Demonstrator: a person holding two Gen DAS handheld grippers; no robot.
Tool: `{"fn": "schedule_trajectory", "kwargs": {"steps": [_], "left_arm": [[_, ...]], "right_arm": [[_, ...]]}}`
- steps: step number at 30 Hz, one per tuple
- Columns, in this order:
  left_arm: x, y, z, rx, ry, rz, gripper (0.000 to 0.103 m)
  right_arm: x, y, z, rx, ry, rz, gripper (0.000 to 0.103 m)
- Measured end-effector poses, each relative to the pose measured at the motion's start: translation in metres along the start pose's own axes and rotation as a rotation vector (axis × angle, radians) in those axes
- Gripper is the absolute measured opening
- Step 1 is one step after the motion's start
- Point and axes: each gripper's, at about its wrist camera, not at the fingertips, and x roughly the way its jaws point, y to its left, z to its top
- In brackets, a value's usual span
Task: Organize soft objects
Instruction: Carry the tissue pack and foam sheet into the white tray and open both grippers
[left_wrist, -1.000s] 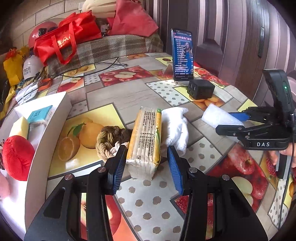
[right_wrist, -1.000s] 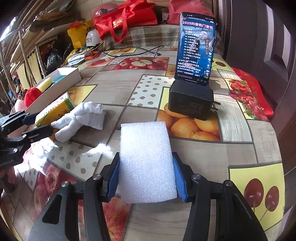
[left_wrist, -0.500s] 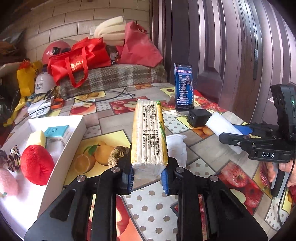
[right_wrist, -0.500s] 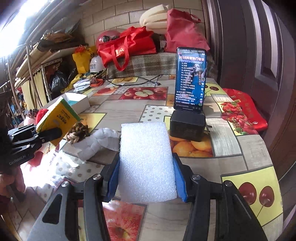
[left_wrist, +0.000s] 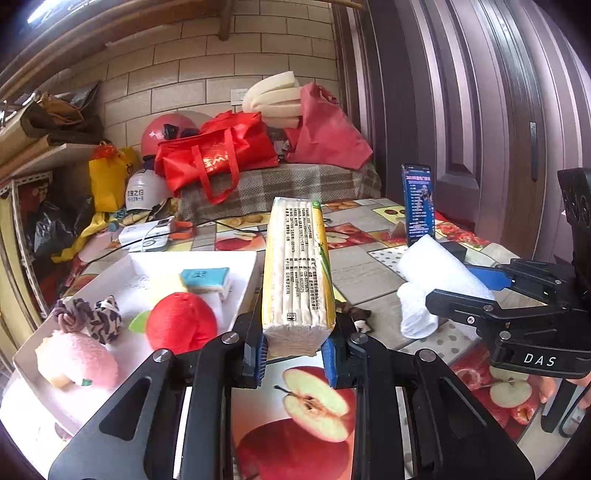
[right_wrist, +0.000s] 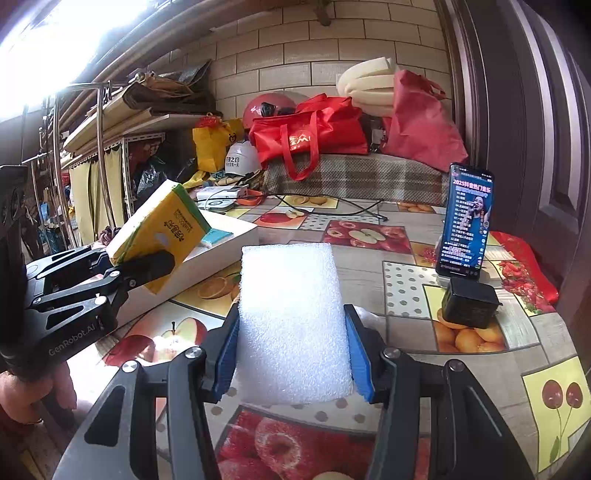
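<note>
My left gripper (left_wrist: 295, 354) is shut on a yellow tissue pack (left_wrist: 297, 269) and holds it in the air beside the white box (left_wrist: 255, 273); the pack also shows in the right wrist view (right_wrist: 159, 229). My right gripper (right_wrist: 291, 354) is shut on a white foam block (right_wrist: 291, 325), lifted above the table; it also shows in the left wrist view (left_wrist: 439, 269). The white box holds a red plush apple (left_wrist: 181, 321), a pink plush (left_wrist: 77, 358), a leopard scrunchie (left_wrist: 88, 314) and a blue-topped sponge (left_wrist: 207, 278). A white glove (left_wrist: 415, 314) lies on the table.
A phone (right_wrist: 467, 221) stands propped behind a black charger (right_wrist: 469, 302) at the right. Red bags (left_wrist: 218, 155), helmets and foam pads pile up at the table's far end. Cables (right_wrist: 332, 206) run across the fruit-print tablecloth. A dark door is on the right.
My left gripper closed on the tissue pack, lifted it off the table and carried it left toward the white box. My right gripper raised the foam block.
</note>
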Motion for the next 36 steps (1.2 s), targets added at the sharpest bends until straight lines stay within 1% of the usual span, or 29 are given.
{"fn": "schedule_trajectory", "kwargs": {"steps": [8,10,12,16,19,23,27,29,31,33,34,36], "left_arm": [[-0.018,0.104,-0.015,-0.136,0.001,0.198,0.023],[-0.020,0.125,-0.018,-0.159,0.004,0.237,0.023],[-0.019,0.142,-0.020,-0.196,0.007,0.260,0.023],[-0.013,0.164,-0.022,-0.276,0.011,0.270,0.023],[-0.008,0.174,-0.021,-0.303,0.004,0.266,0.023],[-0.002,0.185,-0.020,-0.351,0.006,0.256,0.023],[0.004,0.198,-0.019,-0.415,0.004,0.249,0.023],[0.006,0.200,-0.019,-0.418,0.011,0.242,0.023],[0.005,0.196,-0.018,-0.399,0.005,0.236,0.023],[0.005,0.194,-0.017,-0.383,-0.002,0.236,0.023],[0.005,0.194,-0.016,-0.383,-0.003,0.236,0.023],[0.005,0.195,-0.017,-0.398,0.002,0.234,0.023]], "right_arm": [[0.028,0.043,0.011,-0.006,0.008,0.046,0.052],[0.034,0.053,0.014,-0.016,0.006,0.050,0.052],[0.041,0.062,0.017,-0.021,0.006,0.055,0.052],[0.057,0.074,0.024,-0.008,0.014,0.058,0.052],[0.066,0.084,0.028,0.004,0.022,0.067,0.052],[0.074,0.101,0.033,-0.017,0.004,0.079,0.052],[0.088,0.107,0.039,-0.005,0.013,0.097,0.052],[0.094,0.112,0.042,-0.015,0.017,0.113,0.052],[0.093,0.125,0.042,-0.060,0.003,0.135,0.052],[0.090,0.143,0.041,-0.135,-0.007,0.181,0.052],[0.090,0.153,0.040,-0.176,-0.001,0.206,0.052],[0.094,0.173,0.038,-0.263,0.033,0.227,0.052]]}}
